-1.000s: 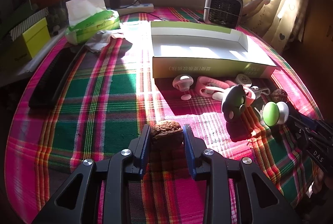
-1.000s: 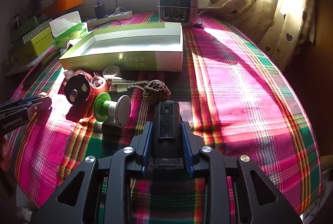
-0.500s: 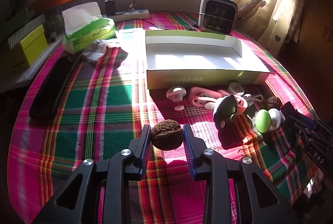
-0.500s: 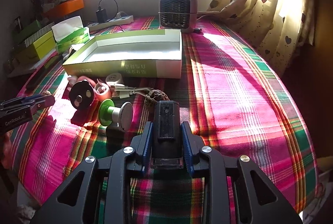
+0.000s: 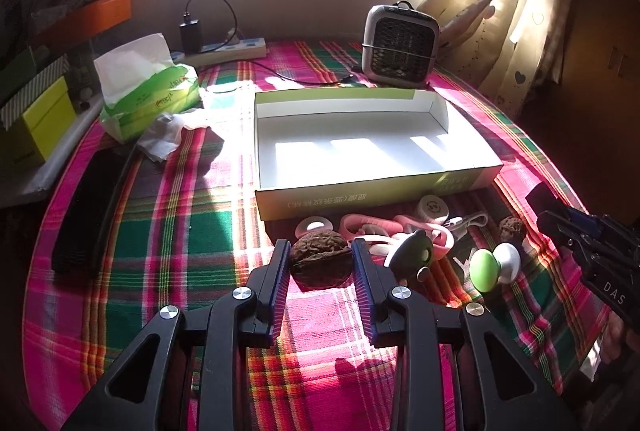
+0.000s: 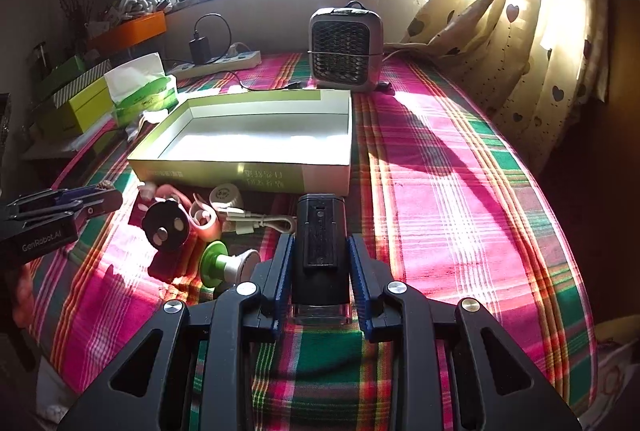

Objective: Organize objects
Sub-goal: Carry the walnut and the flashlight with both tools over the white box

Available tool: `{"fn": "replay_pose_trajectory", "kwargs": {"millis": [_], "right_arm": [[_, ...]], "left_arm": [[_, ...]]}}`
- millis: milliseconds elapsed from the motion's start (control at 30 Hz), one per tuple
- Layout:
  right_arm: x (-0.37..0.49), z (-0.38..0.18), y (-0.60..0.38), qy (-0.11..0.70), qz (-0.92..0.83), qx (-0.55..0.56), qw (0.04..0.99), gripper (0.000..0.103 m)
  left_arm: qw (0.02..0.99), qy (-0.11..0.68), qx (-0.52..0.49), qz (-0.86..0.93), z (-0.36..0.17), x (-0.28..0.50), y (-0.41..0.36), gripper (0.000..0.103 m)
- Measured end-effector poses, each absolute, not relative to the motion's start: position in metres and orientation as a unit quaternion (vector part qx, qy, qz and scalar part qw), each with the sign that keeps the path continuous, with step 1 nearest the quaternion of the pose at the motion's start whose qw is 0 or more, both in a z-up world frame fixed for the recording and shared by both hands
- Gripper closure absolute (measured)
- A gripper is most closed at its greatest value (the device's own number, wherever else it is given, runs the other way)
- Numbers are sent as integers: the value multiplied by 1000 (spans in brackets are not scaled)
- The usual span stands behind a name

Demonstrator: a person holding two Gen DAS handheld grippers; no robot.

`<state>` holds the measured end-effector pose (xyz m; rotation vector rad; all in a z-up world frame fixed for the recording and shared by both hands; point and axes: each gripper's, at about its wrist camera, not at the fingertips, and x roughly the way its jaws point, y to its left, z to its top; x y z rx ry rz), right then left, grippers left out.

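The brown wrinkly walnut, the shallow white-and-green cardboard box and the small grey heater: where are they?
Brown wrinkly walnut (image 5: 321,258), left wrist view, middle of its shell.
Shallow white-and-green cardboard box (image 6: 256,173), right wrist view, near outer wall.
Small grey heater (image 6: 345,49), right wrist view, front grille.

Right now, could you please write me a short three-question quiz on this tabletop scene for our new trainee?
1. True or false: the open box already holds several items.
2. Multiple choice: what is the left tool shut on? A) a walnut B) the green-and-white knob C) a tissue pack
3. Fill in: the right tool grips a ____ device, held upright.

Key: 1 false, the box shows only a bare white floor; 2 A; 3 black.
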<state>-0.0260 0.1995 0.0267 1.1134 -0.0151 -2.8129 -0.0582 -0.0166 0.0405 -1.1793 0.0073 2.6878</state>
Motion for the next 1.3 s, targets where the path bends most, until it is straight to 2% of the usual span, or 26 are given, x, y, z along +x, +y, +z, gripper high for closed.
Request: {"fn": "replay_pose_trajectory", "kwargs": {"millis": [700, 1300], "right_arm": [[-96, 39, 192, 0, -924, 374, 79, 75], [-150, 28, 190, 18, -915, 396, 73, 75]], "left_arm": [[102, 8, -405, 909, 51, -117, -8, 75], [91, 13, -426, 900, 33, -165, -7, 75]]}}
